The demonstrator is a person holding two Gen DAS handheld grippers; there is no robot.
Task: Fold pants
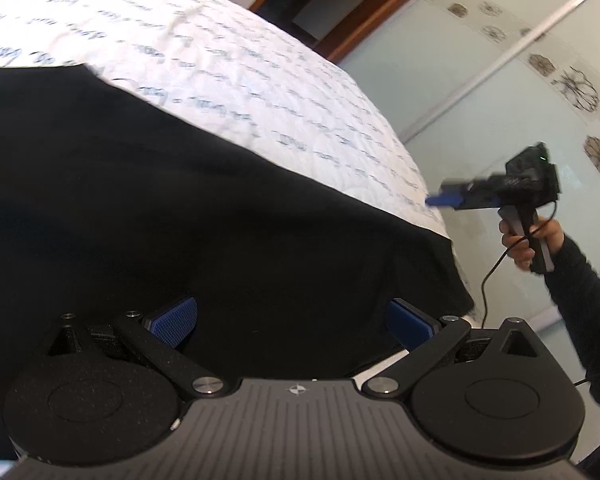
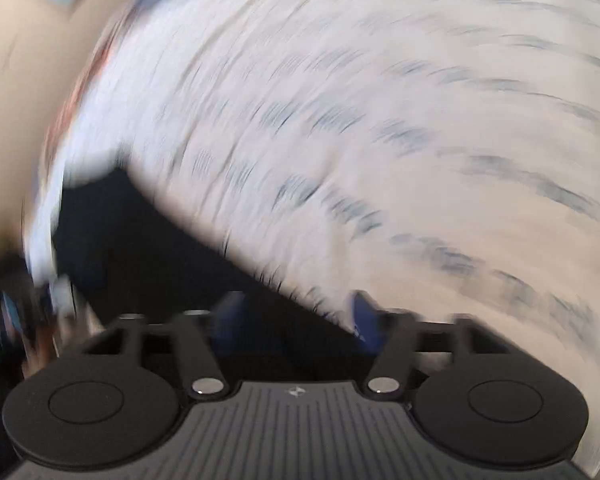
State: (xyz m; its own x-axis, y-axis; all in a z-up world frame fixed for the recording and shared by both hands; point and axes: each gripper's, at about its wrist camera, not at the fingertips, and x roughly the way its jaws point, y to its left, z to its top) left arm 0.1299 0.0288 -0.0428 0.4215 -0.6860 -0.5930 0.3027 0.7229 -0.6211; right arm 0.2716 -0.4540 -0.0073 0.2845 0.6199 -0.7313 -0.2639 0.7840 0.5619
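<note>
Black pants [image 1: 180,208] lie spread flat on a bed with a white, text-printed cover [image 1: 240,64]. My left gripper [image 1: 292,320] is open just above the near part of the pants, its blue pads wide apart and holding nothing. My right gripper [image 1: 444,198] shows in the left wrist view at the right, held in a hand beside the bed's edge, just off the pants. In the blurred right wrist view the right gripper [image 2: 296,320] is open and empty, with the pants [image 2: 160,248] below and left.
A pale sliding wardrobe door with flower prints [image 1: 540,80] stands beyond the bed. A wooden door frame [image 1: 364,12] is at the back. A black cable [image 1: 496,268] hangs from the right gripper. The person's dark sleeve [image 1: 580,292] is at the right.
</note>
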